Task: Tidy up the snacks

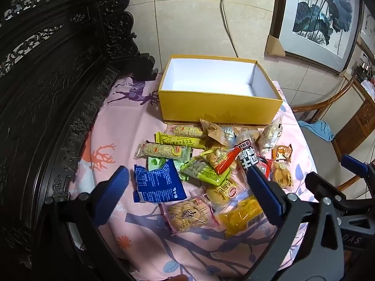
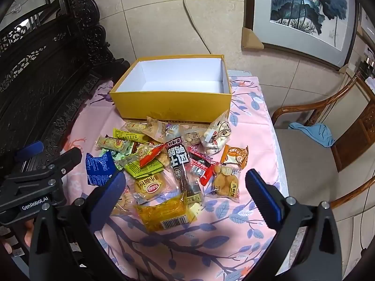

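A heap of wrapped snacks (image 1: 211,161) lies on the pink cloth in front of an open yellow box (image 1: 218,107) with a bare white inside. The heap (image 2: 168,164) and the box (image 2: 171,107) also show in the right wrist view. My left gripper (image 1: 187,175) is open and empty, held above the near side of the heap, over a blue packet (image 1: 157,182) and a cookie pack (image 1: 187,213). My right gripper (image 2: 185,182) is open and empty above a yellow packet (image 2: 164,213) and a black stick pack (image 2: 180,166).
A dark carved wooden bench back (image 1: 46,93) runs along the left. A wooden chair (image 2: 328,154) with a blue cloth (image 2: 314,133) stands to the right of the table. A framed painting (image 1: 323,16) leans on the tiled wall, and a cable (image 1: 227,23) hangs behind the box.
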The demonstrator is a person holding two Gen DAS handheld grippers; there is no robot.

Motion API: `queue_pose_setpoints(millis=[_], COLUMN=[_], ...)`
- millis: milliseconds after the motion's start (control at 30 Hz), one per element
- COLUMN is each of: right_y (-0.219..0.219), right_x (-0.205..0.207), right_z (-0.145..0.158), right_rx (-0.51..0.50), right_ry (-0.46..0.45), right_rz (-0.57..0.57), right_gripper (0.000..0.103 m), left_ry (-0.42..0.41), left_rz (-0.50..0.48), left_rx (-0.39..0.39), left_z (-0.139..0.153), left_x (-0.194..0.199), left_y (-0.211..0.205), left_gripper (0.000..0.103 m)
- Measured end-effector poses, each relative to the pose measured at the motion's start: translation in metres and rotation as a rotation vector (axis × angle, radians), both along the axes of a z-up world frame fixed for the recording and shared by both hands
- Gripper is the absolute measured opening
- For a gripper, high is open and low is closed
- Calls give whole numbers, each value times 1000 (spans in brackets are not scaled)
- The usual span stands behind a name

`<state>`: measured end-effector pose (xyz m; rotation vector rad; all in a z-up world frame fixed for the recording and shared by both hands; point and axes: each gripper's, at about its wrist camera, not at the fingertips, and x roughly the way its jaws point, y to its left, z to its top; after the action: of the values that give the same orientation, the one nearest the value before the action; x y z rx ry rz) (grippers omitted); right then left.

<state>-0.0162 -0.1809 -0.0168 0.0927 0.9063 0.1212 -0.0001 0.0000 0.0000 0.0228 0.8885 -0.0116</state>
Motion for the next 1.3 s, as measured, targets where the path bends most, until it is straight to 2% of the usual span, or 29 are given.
queue_pose_setpoints(millis=[667, 767, 833, 1100, 1167, 1300], right_y=[3, 0, -3, -15, -13, -13], right_x=[-1, -1, -2, -8, -10, -13], right_z=[1, 1, 2, 4, 5, 6], right_rx=[2, 5, 10, 46, 45, 51], right_ry=[4, -1, -4, 3, 2, 5], right_rz=[5, 0, -11, -46, -37, -32], right_gripper=[102, 102, 102, 102, 102, 102], left_ry=[3, 12, -5, 26, 0, 31], left_rz=[-7, -7, -4, 32, 27, 12], left_rx=[7, 21, 11, -6, -1, -1], left_z=[-6, -4, -3, -3, -2, -3], left_x=[-7, -4, -3, -4, -8, -13], left_y=[-8, -4, -3, 10, 10, 8], left_gripper=[101, 101, 101, 101, 101, 101])
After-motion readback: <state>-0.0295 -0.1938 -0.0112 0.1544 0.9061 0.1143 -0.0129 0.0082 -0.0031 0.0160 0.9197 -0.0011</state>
